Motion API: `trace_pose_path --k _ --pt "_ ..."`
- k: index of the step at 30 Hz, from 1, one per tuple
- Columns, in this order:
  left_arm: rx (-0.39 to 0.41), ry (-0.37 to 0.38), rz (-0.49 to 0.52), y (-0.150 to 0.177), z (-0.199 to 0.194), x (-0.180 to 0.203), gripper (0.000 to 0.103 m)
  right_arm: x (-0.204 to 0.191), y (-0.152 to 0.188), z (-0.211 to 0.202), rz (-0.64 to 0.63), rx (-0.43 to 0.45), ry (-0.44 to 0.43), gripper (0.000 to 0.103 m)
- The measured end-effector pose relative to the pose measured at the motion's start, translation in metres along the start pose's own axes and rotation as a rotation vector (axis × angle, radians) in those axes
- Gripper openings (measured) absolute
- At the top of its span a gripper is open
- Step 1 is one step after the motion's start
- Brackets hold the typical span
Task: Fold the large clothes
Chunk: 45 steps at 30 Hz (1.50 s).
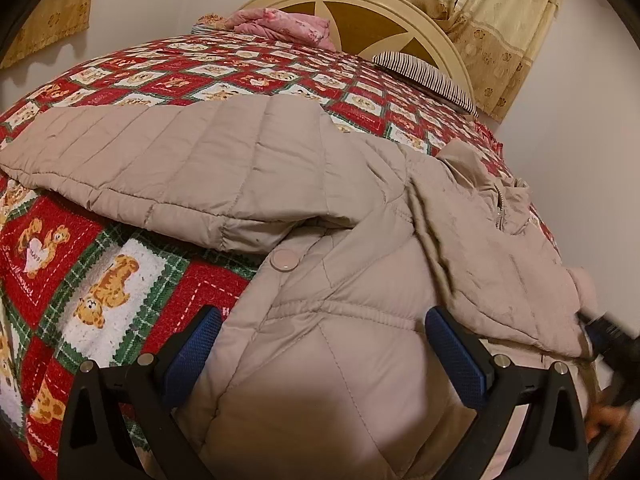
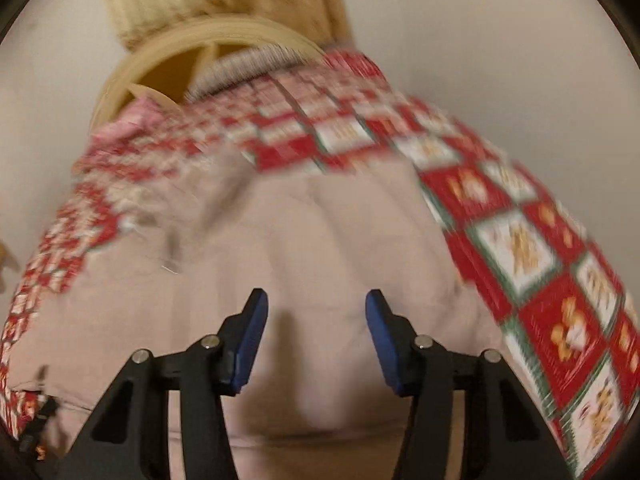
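Observation:
A beige quilted puffer jacket lies on the bed, one sleeve stretched out to the left, a round snap button on its front. My left gripper is open, its blue-padded fingers standing wide over the jacket's body, holding nothing. My right gripper is open above the same jacket; that view is motion-blurred. It also shows as a dark blur at the right edge of the left wrist view, by the jacket's raised fold.
The bed carries a red, green and white teddy-bear quilt. A cream headboard, a striped pillow and pink bedding are at the far end. Curtains hang behind; walls flank the bed.

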<state>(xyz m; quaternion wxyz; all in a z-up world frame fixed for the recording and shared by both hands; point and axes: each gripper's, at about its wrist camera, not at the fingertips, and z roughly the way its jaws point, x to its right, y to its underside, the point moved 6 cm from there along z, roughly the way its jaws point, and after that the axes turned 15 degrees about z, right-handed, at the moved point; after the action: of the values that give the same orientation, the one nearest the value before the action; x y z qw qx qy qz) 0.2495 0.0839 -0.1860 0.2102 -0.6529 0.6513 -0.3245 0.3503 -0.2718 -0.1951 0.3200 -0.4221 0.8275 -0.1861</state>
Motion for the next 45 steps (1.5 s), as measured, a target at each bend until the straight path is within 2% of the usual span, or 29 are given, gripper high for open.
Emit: trace_pose_path --k 1,3,7,9,11,12,13,15,17,21,22,24,25,26,28,31,33,34,35,36,37,40,43,45 --pt "-0.002 -0.001 0.001 0.000 0.000 0.000 0.102 0.009 0.008 0.016 0.012 -0.031 -0.001 0.054" --pt "-0.005 0.001 0.001 0.000 0.000 0.000 0.102 0.016 0.014 0.016 0.025 -0.019 -0.034 0.057" --pt "0.009 0.068 -0.037 -0.002 -0.010 -0.006 0.102 -0.003 0.016 0.014 -0.064 -0.001 0.003 0.078" --pt "0.028 0.048 -0.096 -0.004 -0.032 -0.029 0.102 -0.001 0.017 0.010 -0.086 0.004 0.006 0.087" --pt "0.115 -0.008 -0.164 -0.014 -0.062 -0.067 0.102 -0.002 0.018 0.007 -0.083 0.010 0.001 0.088" --pt "0.152 -0.053 -0.193 -0.020 -0.074 -0.087 0.102 0.009 0.018 -0.002 -0.079 0.011 -0.007 0.089" --pt "0.188 -0.130 -0.234 -0.026 -0.088 -0.116 0.102 0.009 0.017 -0.001 -0.071 0.010 -0.018 0.089" --pt "0.201 -0.279 -0.309 -0.036 -0.103 -0.168 0.102 0.016 0.022 -0.010 -0.065 0.010 -0.029 0.090" --pt "0.176 -0.395 -0.387 -0.044 -0.104 -0.223 0.102 0.015 0.022 -0.010 -0.065 0.011 -0.031 0.090" --pt "0.095 -0.515 -0.466 -0.046 -0.085 -0.293 0.102 0.014 0.023 -0.010 -0.073 0.011 -0.024 0.092" --pt "0.079 -0.518 -0.484 -0.043 -0.078 -0.302 0.100 0.014 0.023 -0.010 -0.074 0.010 -0.023 0.092" --pt "0.048 -0.474 -0.541 -0.035 -0.060 -0.314 0.086 0.014 0.023 -0.010 -0.075 0.009 -0.022 0.093" --pt "0.031 -0.422 -0.576 -0.029 -0.048 -0.316 0.074 0.014 0.023 -0.010 -0.075 0.009 -0.020 0.093" --pt "0.019 -0.400 -0.597 -0.025 -0.039 -0.318 0.072 0.014 0.024 -0.010 -0.076 0.008 -0.019 0.093" --pt "0.067 -0.448 -0.556 -0.026 -0.040 -0.311 0.072 0.014 0.024 -0.010 -0.078 0.007 -0.016 0.093" --pt "0.071 -0.491 -0.502 -0.029 -0.035 -0.307 0.068 0.014 0.024 -0.009 -0.079 0.006 -0.015 0.094" --pt "0.078 -0.497 -0.495 -0.029 -0.037 -0.307 0.050 0.014 0.024 -0.010 -0.079 0.007 -0.015 0.094" --pt "0.093 -0.481 -0.497 -0.031 -0.038 -0.310 0.020 0.014 0.024 -0.009 -0.078 0.007 -0.016 0.094" --pt "0.114 -0.426 -0.501 -0.033 -0.037 -0.311 0.002 0.014 0.024 -0.010 -0.078 0.007 -0.015 0.094" --pt "0.140 -0.346 -0.515 -0.035 -0.033 -0.311 0.002 0.014 0.024 -0.010 -0.078 0.007 -0.015 0.094" --pt "0.138 -0.339 -0.509 -0.037 -0.031 -0.311 0.002 0.014 0.024 -0.010 -0.077 0.007 -0.017 0.094" --pt "0.142 -0.405 -0.395 -0.058 -0.035 -0.290 0.002 0.014 0.024 -0.010 -0.074 0.008 -0.022 0.094" --pt "0.238 -0.372 -0.275 -0.092 -0.055 -0.247 0.002 0.015 0.024 -0.010 -0.068 0.009 -0.029 0.094" --pt "0.313 -0.334 -0.130 -0.124 -0.071 -0.192 0.002 0.015 0.024 -0.010 -0.063 0.009 -0.033 0.094"
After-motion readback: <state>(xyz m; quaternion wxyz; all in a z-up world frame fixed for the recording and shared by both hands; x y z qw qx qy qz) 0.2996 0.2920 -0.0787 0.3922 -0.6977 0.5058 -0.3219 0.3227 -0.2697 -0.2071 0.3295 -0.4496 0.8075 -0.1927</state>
